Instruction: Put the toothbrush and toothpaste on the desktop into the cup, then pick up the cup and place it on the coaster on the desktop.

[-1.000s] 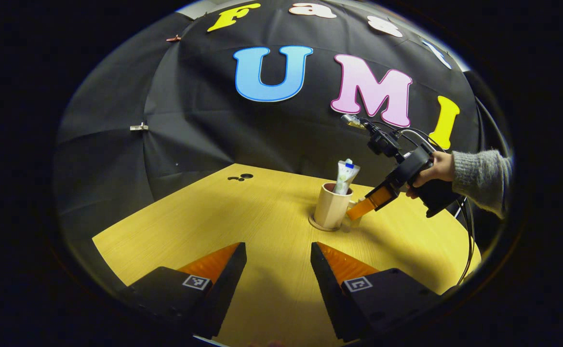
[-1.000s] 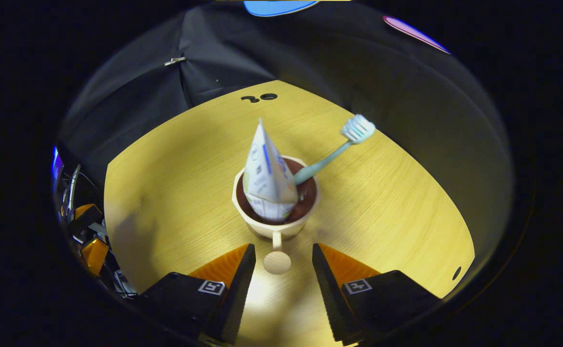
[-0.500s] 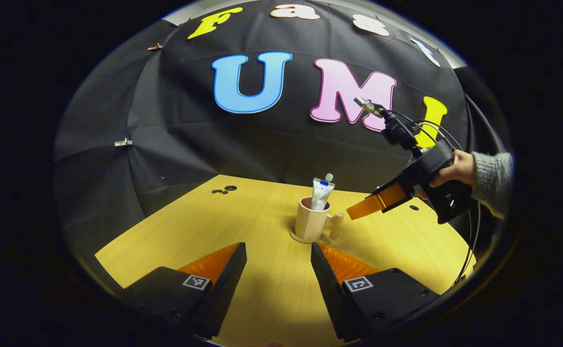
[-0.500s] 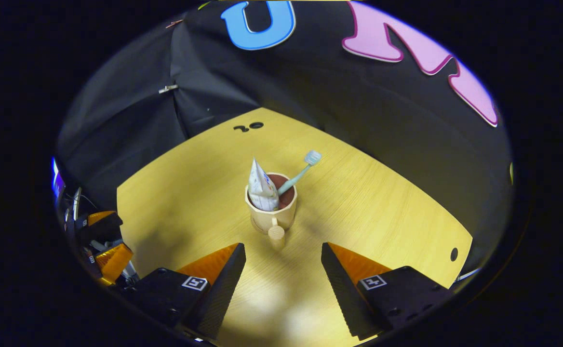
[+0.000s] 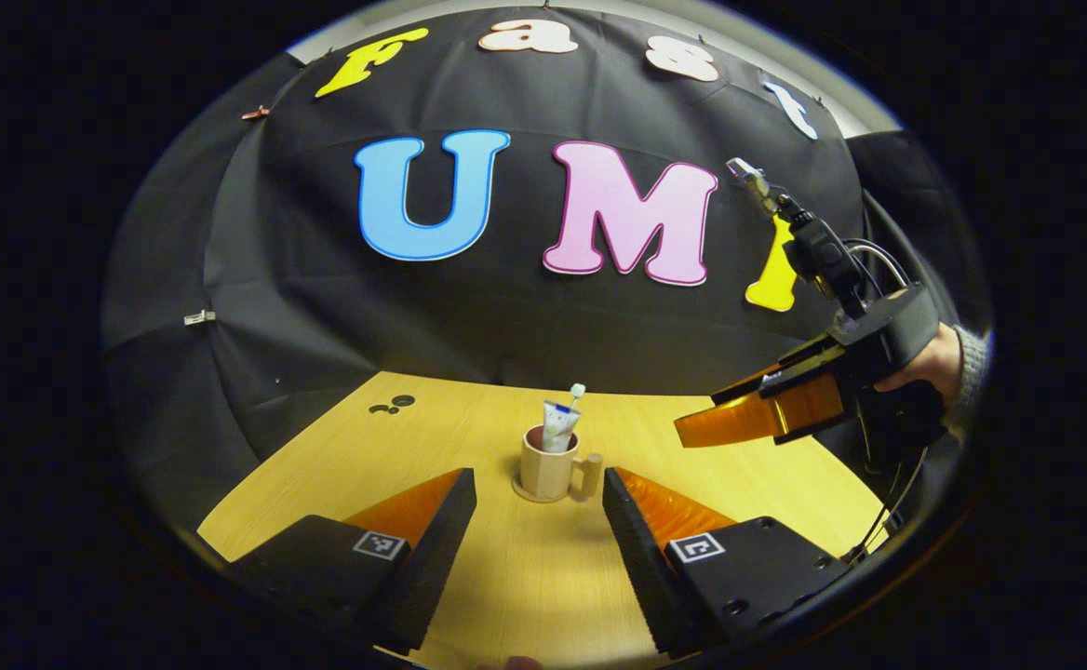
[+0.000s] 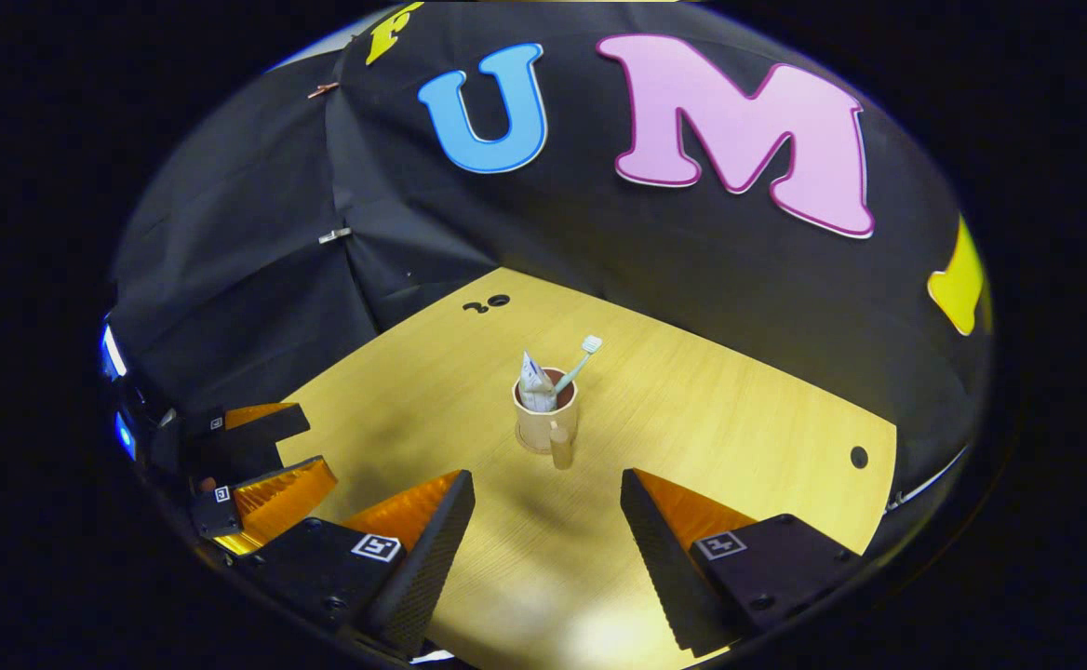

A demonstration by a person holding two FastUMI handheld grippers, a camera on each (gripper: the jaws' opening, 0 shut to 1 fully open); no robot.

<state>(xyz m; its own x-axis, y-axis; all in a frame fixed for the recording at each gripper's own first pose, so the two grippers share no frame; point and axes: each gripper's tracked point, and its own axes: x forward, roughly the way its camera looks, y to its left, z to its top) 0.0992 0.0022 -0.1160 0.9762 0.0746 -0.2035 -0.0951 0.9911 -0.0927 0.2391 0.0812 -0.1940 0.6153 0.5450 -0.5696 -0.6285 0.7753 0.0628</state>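
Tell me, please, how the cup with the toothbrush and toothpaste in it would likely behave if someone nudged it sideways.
The cup is taller than wide, so it may tip rather than slide. The toothpaste and the leaning toothbrush stand above its rim, probably making it a little top-heavy. It sits on a coaster, whose edge might catch it.

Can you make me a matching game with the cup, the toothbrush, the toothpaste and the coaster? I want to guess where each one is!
Things:
1. cup
2. toothbrush
3. toothpaste
4. coaster

Places:
A. flat on the table, under the cup
B. leaning out over the cup's rim, bristles up
C. standing on the coaster
D. upright in the cup, crimped end up

Pairs: 1-C, 2-B, 3-D, 4-A
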